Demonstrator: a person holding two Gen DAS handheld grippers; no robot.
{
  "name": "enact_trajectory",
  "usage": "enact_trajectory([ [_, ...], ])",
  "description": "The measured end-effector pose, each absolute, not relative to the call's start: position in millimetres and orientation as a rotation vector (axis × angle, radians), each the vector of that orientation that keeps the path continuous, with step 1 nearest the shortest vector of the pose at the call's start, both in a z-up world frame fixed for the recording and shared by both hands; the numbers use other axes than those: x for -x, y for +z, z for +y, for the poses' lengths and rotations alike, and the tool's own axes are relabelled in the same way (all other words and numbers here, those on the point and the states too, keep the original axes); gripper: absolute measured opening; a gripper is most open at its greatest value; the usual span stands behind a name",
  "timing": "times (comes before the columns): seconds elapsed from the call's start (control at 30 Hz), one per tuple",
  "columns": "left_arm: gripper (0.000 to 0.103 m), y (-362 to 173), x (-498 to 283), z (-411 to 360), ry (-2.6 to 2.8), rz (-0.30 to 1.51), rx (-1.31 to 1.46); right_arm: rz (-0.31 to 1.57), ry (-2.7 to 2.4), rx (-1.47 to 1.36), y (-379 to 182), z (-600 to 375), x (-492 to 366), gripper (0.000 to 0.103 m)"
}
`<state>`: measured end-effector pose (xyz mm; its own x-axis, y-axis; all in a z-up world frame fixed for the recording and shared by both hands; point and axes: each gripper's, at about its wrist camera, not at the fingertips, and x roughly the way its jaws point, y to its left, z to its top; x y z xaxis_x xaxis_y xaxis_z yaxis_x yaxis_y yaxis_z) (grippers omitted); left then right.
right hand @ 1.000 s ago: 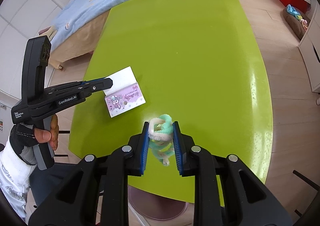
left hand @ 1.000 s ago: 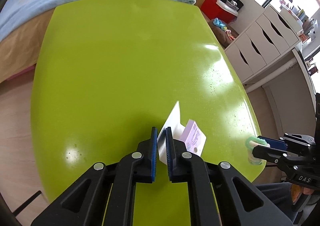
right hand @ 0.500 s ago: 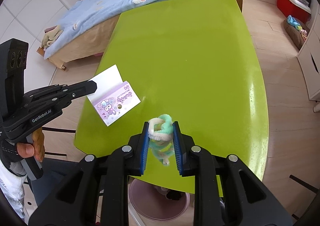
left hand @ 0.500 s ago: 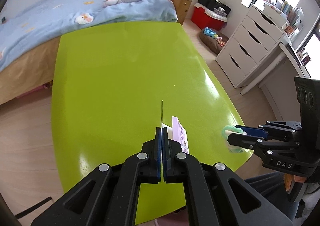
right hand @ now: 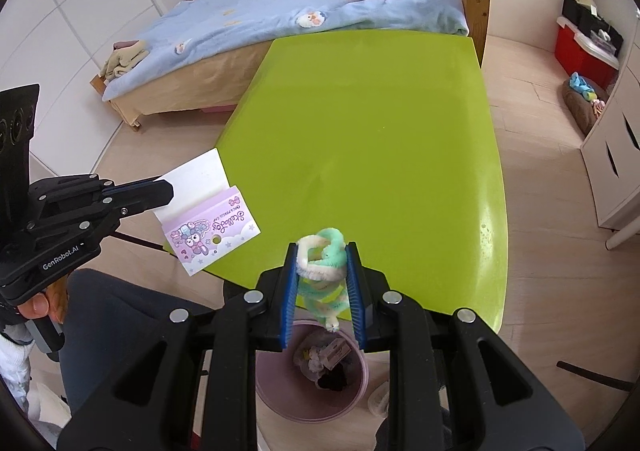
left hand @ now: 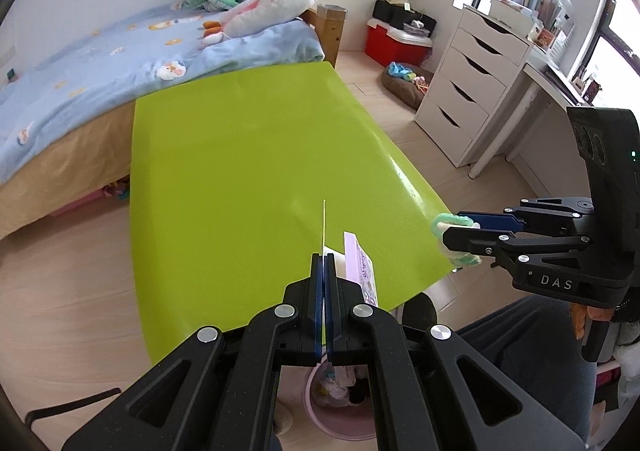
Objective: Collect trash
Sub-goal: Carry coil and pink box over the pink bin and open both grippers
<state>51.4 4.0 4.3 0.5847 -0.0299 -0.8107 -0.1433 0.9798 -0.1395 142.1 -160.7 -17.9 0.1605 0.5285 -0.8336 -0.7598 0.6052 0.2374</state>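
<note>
Pink trash bin point(right hand: 276, 407) on floor below near table edge, already holds scraps. Right gripper point(right hand: 322, 283) clamped on fuzzy pipe-cleaner tangle point(right hand: 322, 251), poised over bin for drop. Left gripper point(left hand: 325, 271) pinched tight on white card flap of purple pencil-cap packaging point(right hand: 212, 229), lifted off green table point(right hand: 380, 155), likely bin-bound.

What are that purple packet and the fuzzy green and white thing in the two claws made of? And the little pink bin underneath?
The purple packet looks like thin printed card: flat, sharply folded, with a white flap.
The fuzzy thing seems to be twisted pipe cleaners, judging by its soft pile and bent loops.
The pink bin is probably plastic, with a smooth, even, thin rim, though I cannot be sure.
</note>
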Motion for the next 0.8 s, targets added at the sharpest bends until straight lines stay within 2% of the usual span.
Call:
enact_trajectory([
  [0.4,0.0,0.2,7.1,-37.8,0.041,0.933,0.194,1.036,0.969,0.299,-18.1,-197.6,-72.9,0.023],
  [0.8,0.0,-17.6,46.9,-49.4,0.051,0.967,0.217,1.124,1.026,0.277,-46.4,-215.0,-29.4,0.023],
])
